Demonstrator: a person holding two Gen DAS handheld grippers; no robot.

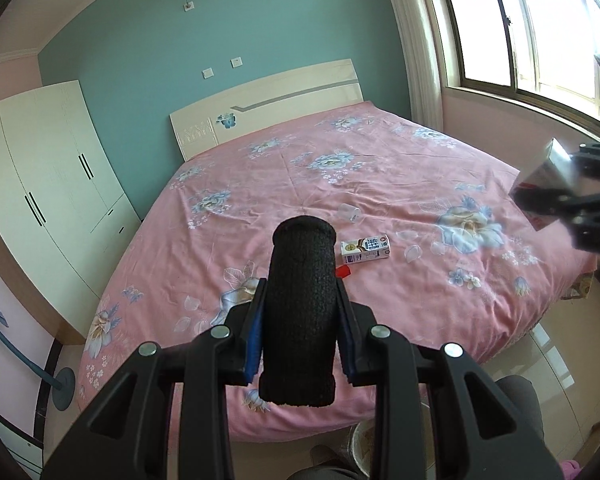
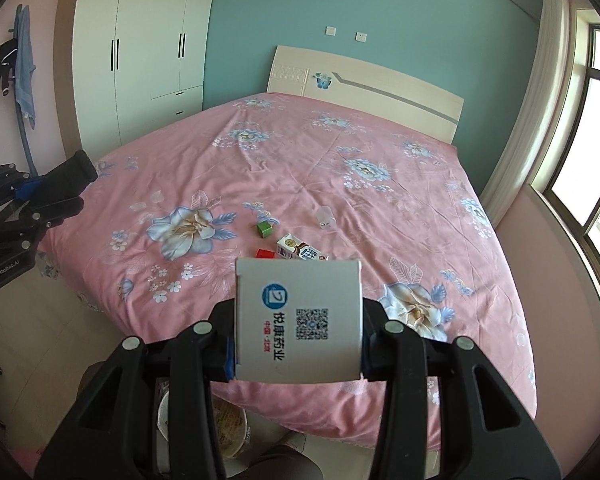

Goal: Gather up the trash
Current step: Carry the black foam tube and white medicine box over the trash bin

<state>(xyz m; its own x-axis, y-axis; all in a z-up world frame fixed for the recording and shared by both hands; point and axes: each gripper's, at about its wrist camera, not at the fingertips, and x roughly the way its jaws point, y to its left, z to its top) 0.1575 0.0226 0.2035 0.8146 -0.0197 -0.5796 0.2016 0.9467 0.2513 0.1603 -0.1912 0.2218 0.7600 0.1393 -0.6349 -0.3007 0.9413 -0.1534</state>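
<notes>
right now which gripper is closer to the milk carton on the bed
Hard to call, neither clearly. The left gripper, shut on a black sleeve, and the right gripper, shut on a white box, both hang above the milk carton.

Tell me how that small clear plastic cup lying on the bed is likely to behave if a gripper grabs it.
The clear cup lies on its side on the soft pink bedspread, so a nudge would probably roll it. It looks thin-walled and see-through, so it is likely very light and may crumple under a firm squeeze. Its smooth plastic could slip.
</notes>
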